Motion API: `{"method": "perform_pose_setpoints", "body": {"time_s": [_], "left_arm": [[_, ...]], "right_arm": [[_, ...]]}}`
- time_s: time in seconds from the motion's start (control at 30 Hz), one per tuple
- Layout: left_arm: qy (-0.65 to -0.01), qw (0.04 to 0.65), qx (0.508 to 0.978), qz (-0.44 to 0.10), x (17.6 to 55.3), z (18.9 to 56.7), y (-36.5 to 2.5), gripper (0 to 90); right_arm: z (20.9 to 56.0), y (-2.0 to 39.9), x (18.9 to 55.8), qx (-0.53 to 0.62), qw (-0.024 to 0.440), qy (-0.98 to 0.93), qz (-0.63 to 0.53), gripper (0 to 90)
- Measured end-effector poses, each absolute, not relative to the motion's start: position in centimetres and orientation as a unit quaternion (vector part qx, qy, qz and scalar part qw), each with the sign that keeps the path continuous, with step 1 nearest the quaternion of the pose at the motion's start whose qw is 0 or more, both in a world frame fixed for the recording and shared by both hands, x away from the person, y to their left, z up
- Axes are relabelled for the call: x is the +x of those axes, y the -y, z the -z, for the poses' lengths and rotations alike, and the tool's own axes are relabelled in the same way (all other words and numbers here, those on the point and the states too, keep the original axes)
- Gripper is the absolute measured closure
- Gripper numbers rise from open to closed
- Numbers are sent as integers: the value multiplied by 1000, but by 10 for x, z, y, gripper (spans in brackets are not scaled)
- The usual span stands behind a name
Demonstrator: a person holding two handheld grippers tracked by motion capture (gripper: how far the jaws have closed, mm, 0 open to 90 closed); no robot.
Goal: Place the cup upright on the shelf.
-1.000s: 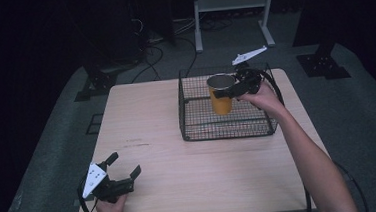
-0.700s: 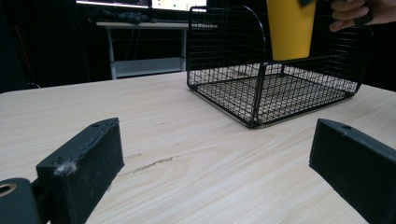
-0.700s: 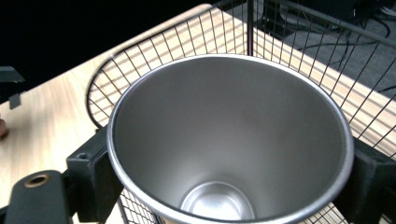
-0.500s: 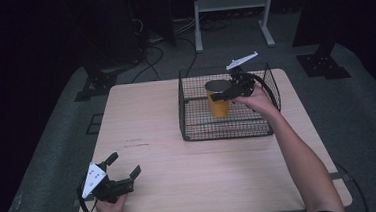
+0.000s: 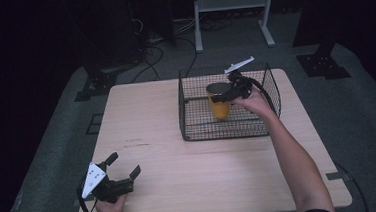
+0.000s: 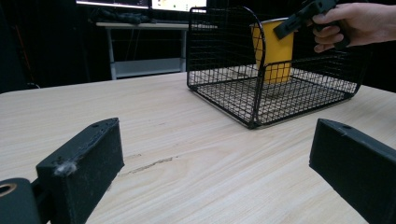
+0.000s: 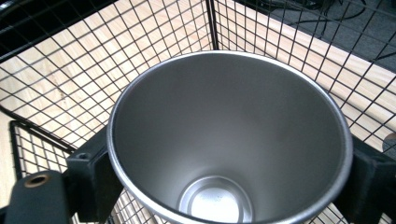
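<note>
We hold yellow cup [image 5: 219,105] upright inside wire basket [image 5: 270,87], right gripper [image 5: 225,94] jaws clamped on either side below rim. Right gripper view adds bare steel interior, empty. Left gripper view shows cup base near basket floor; contact unclear. Our left gripper [image 5: 122,172] sits at near table [image 5: 168,137] edge, jaws wide, holding nothing. Broad bare tabletop between it and basket.

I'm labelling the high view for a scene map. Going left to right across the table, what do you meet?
Left gripper at the near left corner → bare stretch of table → left wall of the wire basket → yellow cup standing inside it → right gripper, its fingers on either side of the cup.
</note>
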State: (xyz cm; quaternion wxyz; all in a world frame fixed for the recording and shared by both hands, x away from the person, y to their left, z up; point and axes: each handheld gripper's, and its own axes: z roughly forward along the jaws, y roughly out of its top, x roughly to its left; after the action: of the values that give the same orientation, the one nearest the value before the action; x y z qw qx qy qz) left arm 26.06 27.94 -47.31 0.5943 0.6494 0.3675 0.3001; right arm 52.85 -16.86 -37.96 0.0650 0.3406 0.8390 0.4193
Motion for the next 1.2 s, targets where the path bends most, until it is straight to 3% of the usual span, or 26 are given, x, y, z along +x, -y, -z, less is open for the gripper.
{"method": "perform_pose_setpoints", "body": {"time_s": [1.2], "left_arm": [[-367, 594, 650, -301, 260, 473, -280, 22]], "right_arm": [[395, 160, 533, 338, 88, -857, -379, 114]]}}
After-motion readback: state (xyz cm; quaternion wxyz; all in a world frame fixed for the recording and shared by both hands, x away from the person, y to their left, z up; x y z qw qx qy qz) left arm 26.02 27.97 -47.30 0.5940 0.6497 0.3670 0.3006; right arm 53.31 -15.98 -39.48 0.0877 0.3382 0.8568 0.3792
